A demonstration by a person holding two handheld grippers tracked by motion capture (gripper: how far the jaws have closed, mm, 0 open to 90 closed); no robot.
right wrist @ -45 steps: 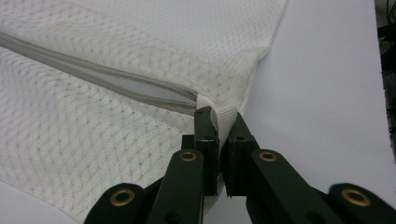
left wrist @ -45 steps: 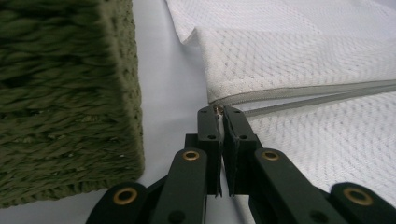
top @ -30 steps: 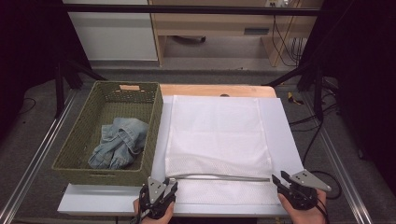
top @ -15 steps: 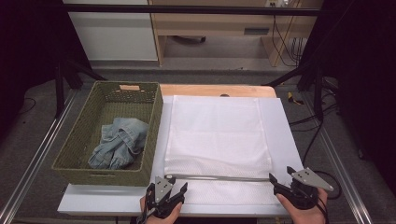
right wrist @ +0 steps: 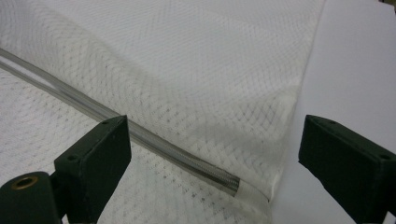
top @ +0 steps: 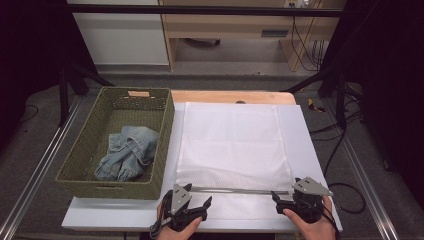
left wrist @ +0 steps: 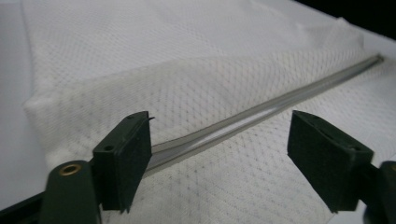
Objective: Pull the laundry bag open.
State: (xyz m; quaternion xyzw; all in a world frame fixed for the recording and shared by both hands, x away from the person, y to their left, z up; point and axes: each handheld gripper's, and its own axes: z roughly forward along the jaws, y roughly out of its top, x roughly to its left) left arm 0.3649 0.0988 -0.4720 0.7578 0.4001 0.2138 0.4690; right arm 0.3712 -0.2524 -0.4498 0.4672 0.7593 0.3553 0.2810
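Both grippers (top: 207, 204) (top: 276, 198) opened — mesh bag (top: 232, 145) released

No text, label or number is legible anywhere.

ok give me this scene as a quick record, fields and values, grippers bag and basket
left gripper: open, jaws just opened, nothing between the pads
right gripper: open, jaws just opened, nothing held
mesh bag: white, flat on the table, zipper running across its near end
basket: woven, left of the bag
jeans: crumpled inside the basket
table: white top
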